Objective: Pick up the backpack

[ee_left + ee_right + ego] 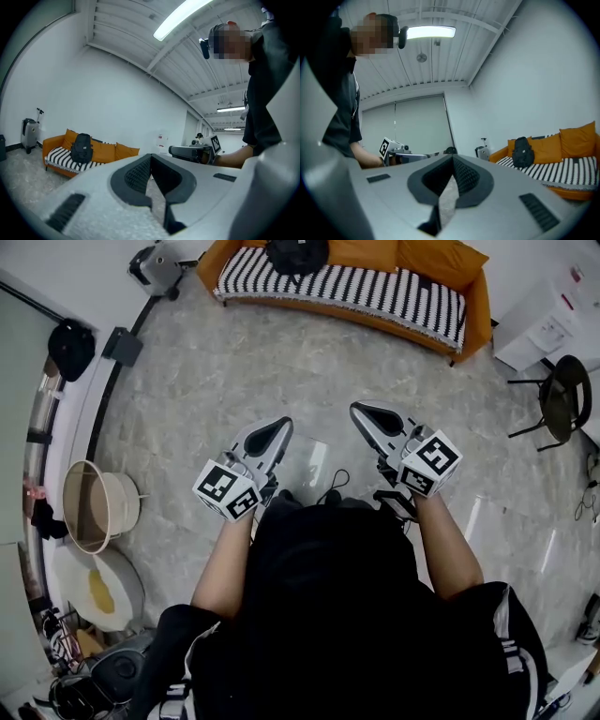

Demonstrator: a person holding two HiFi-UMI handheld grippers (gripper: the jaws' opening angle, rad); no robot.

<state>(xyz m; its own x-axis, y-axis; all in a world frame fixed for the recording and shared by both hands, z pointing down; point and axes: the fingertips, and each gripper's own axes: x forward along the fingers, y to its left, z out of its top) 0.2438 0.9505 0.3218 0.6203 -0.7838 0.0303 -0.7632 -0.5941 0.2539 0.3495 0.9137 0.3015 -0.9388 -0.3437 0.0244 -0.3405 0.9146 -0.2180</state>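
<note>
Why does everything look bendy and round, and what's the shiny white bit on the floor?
Head view: the wide lens curves the sofa; the white patch on the floor is reflected light. Left gripper view: dark round rim, ceiling lamp washed out white. Right gripper view: same rim and glaring lamp; the backpack is small but clear.

Backpack (pixel 296 253) top cut by head view's upper edge; sofa (pixel 375 292) back likewise cropped
</note>
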